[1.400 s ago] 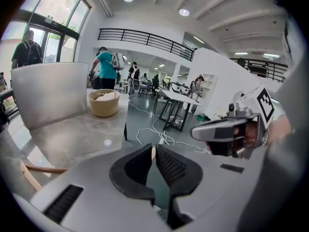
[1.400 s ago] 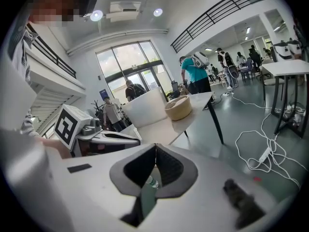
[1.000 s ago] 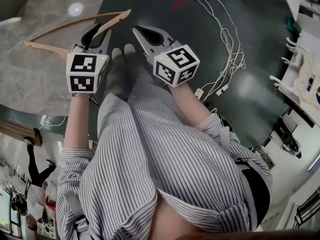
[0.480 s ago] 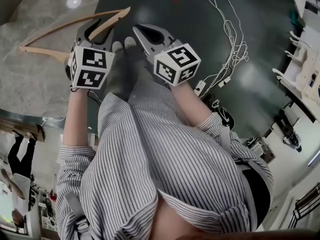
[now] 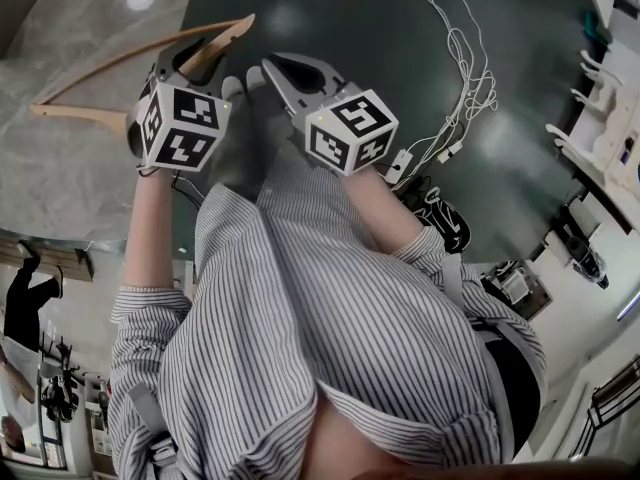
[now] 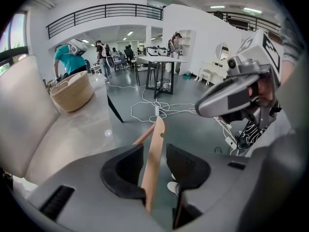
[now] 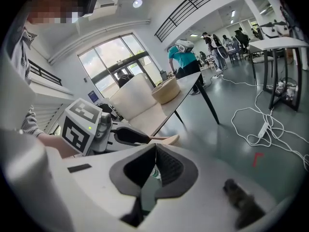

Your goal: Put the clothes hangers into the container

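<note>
A wooden clothes hanger (image 5: 228, 38) lies over the grey marble tabletop (image 5: 70, 178), its wide end toward my left gripper (image 5: 190, 60). In the left gripper view one hanger arm (image 6: 154, 134) stands upright between the jaws. Those jaws have just been opening, and the pads sit apart from the wood. My right gripper (image 5: 272, 68) hangs beside it to the right over the dark floor. It is shut with nothing in it, and its tips (image 7: 155, 146) meet. A woven basket (image 6: 72, 91) stands farther along the table.
White cables (image 5: 450, 68) trail across the dark floor on the right. A cream chair back (image 6: 21, 115) rises at the left of the table. Beyond the basket (image 7: 166, 91) stand a person in teal (image 6: 70, 62), other tables and more people.
My left gripper has sunk and rolled, turning its marker cube, and its jaws have spread around the hanger arm. The right gripper has dropped slightly.
</note>
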Action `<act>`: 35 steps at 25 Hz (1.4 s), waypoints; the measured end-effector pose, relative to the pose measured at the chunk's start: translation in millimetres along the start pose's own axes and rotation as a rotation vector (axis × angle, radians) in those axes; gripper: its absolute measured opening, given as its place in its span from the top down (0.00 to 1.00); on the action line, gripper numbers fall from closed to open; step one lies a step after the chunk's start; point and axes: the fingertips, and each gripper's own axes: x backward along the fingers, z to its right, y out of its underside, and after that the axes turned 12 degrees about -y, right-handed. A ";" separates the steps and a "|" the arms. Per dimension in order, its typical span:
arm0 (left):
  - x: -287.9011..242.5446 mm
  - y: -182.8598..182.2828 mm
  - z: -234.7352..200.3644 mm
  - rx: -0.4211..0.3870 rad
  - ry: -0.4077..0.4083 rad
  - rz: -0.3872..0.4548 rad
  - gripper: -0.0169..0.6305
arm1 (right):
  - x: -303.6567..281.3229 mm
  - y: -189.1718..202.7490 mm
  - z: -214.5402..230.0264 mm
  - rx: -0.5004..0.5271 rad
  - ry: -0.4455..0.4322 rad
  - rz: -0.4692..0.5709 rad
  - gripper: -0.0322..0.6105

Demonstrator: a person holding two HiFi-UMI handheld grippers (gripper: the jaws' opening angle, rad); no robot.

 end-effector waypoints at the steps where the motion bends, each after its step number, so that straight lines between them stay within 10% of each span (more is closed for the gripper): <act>1: -2.2 1.0 0.9 -0.003 0.007 -0.007 0.73 | 0.6 0.8 1.2 -0.014 -0.001 0.006 0.93; 35: -17.2 6.7 5.2 -0.083 0.053 -0.058 0.82 | 16.4 16.7 11.0 -0.068 0.028 0.022 0.93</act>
